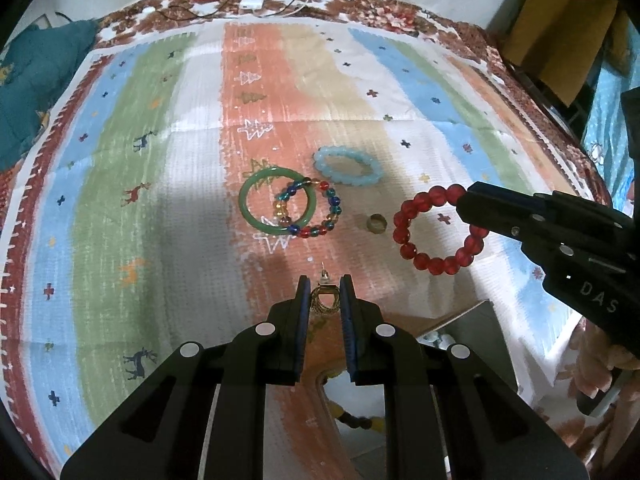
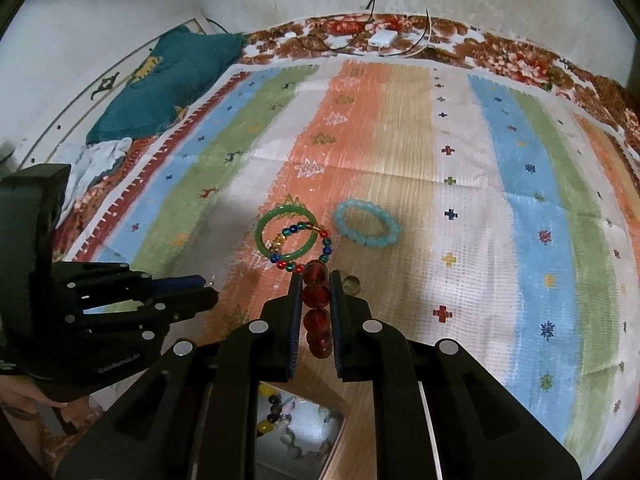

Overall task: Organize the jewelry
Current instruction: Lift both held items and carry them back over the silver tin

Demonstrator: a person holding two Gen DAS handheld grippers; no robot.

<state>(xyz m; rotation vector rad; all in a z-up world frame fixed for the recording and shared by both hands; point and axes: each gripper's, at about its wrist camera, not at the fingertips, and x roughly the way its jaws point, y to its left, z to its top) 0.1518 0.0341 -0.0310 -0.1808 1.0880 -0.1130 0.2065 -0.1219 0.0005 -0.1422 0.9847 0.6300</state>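
Note:
My left gripper [image 1: 325,286] is shut on a small gold hoop earring [image 1: 325,299], held above the striped cloth. My right gripper [image 2: 315,278] is shut on a red bead bracelet [image 2: 316,300], which hangs as a ring in the left wrist view [image 1: 438,226]. On the cloth lie a green jade bangle [image 1: 277,199], a multicoloured bead bracelet [image 1: 320,210] overlapping it, a pale blue bead bracelet [image 1: 347,165] and a small grey-gold ring [image 1: 376,224]. A jewelry box with beads inside sits under the grippers [image 2: 298,432].
The striped patterned cloth [image 1: 120,200] covers a bed with a floral brown edge. A teal pillow [image 2: 172,80] lies at the far left. A white charger and cables [image 2: 382,38] lie at the far edge. The box's mirror lid [image 1: 472,332] stands near my left gripper.

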